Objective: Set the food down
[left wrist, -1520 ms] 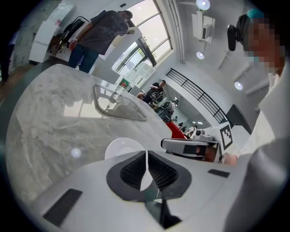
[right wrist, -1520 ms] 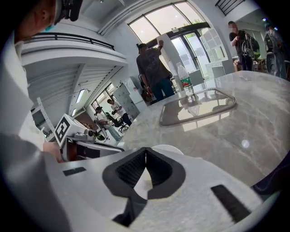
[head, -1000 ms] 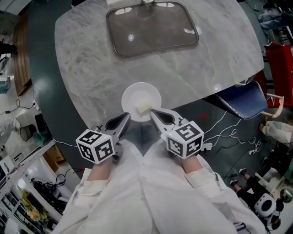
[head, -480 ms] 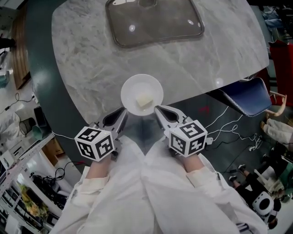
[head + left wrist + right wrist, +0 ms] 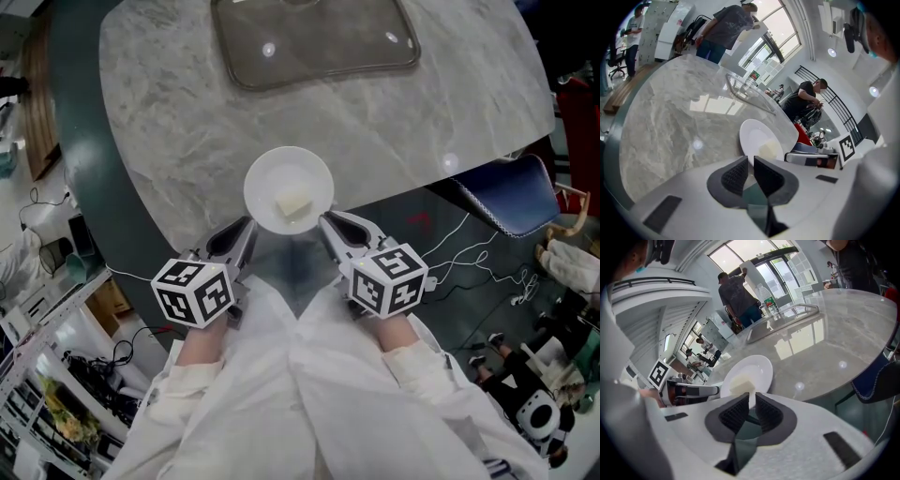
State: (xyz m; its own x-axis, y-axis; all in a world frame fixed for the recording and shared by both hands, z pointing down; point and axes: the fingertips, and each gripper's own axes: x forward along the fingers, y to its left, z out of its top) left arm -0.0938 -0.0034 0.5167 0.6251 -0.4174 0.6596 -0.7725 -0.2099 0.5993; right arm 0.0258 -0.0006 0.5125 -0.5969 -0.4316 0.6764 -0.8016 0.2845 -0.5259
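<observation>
A white plate (image 5: 289, 183) carries a pale yellow block of food (image 5: 293, 204) and lies over the near edge of the marble table (image 5: 178, 112). My left gripper (image 5: 244, 228) is shut on the plate's near-left rim, my right gripper (image 5: 328, 223) on its near-right rim. In the left gripper view the plate (image 5: 754, 138) and food (image 5: 769, 150) sit just past the narrow jaws of the left gripper (image 5: 750, 161), rim between them. The right gripper view shows the same plate (image 5: 754, 369) and food (image 5: 740, 383) beyond the right gripper (image 5: 751, 401). Whether the plate rests on the tabletop, I cannot tell.
A dark rounded tray (image 5: 314, 42) lies at the table's far side. A blue chair (image 5: 511, 202) stands at the right, with cables on the floor beside it. Several people (image 5: 726, 28) stand beyond the table. Clutter fills the floor at the lower left.
Both grippers have carried the plate forward, so more of it now lies over the marble top than a second ago. The jaws stay shut on its rim.
</observation>
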